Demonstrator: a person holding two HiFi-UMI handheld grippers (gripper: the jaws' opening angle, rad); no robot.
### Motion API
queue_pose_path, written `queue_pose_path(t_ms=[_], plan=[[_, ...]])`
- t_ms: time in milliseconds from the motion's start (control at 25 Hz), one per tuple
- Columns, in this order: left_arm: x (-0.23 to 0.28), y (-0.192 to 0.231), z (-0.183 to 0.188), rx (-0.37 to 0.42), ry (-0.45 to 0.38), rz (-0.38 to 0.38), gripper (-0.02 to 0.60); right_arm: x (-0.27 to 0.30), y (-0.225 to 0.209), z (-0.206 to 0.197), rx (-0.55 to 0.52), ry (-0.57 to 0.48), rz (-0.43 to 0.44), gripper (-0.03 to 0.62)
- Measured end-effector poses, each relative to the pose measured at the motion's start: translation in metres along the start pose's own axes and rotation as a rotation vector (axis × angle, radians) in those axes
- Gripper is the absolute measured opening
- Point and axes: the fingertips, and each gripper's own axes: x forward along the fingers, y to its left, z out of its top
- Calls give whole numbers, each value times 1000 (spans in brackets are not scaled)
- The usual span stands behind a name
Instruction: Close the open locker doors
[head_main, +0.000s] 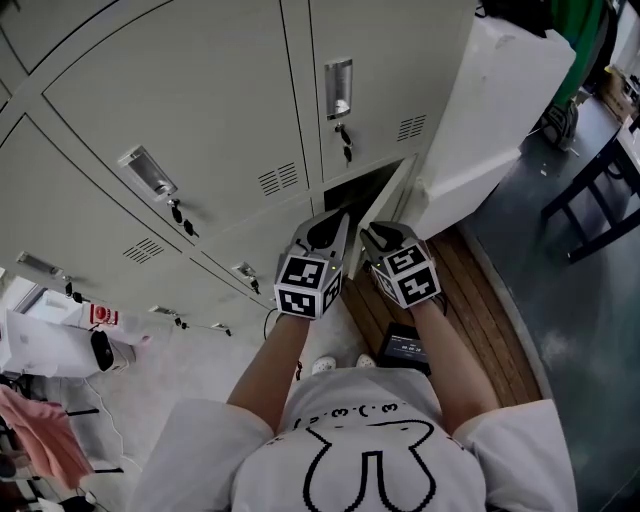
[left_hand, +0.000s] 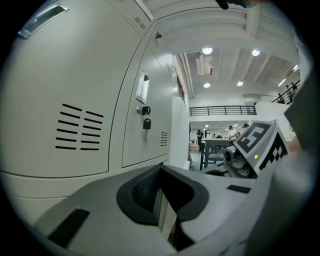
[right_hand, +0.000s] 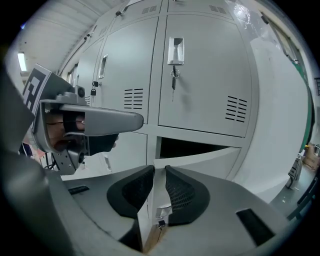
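Pale grey lockers (head_main: 180, 120) are covering the wall, with a white pillar (head_main: 500, 110) standing at their right end and a strip of wooden floor (head_main: 475, 300) running along the foot of it. The right hand-held gripper (right_hand: 156, 189) is pinching the free edge of the open locker door (right_hand: 200, 164). Its jaws are sitting narrow, with both dark pads pressing against the thin panel, and a small latch (right_hand: 161, 212) is showing on that edge just below the pads. The left hand-held gripper (left_hand: 162, 186) is reaching in right beside it, on the left. The same door edge is standing between its jaws, which are staying apart, with a dark gap showing on the right side of the panel.

The door is hanging ajar in the bottom row, at the right end of the lockers, swung partway out from its dark compartment (right_hand: 192, 147). Directly above it a shut locker is carrying a metal handle (right_hand: 175, 49), a key (right_hand: 173, 80) hanging in the lock, and a set of vent slots (right_hand: 236, 109). More shut lockers are stretching away to the left. The person's bare forearms and white shirt (head_main: 370, 450) are filling the bottom of the head view.
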Motion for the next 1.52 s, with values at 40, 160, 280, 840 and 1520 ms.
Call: queue_pose_path(t_ms=[40,160,280,840,1520], plan=[[0,4,0,-2,-1,10,17,4,1,2,-3,0,6,91],[-2,16,0,-10,-4,40,17,16,4,8,-13,-2,22,91],[-4,26,-1,-7,-3,61,17,27,6,14,-22,-1,42,89],[-10,56,0,-14,-15,133,17,68,8,30,-67,5,96,61],[-6,73,1,-23,-17,170,17,104,-1,38,-50,21,108,43]])
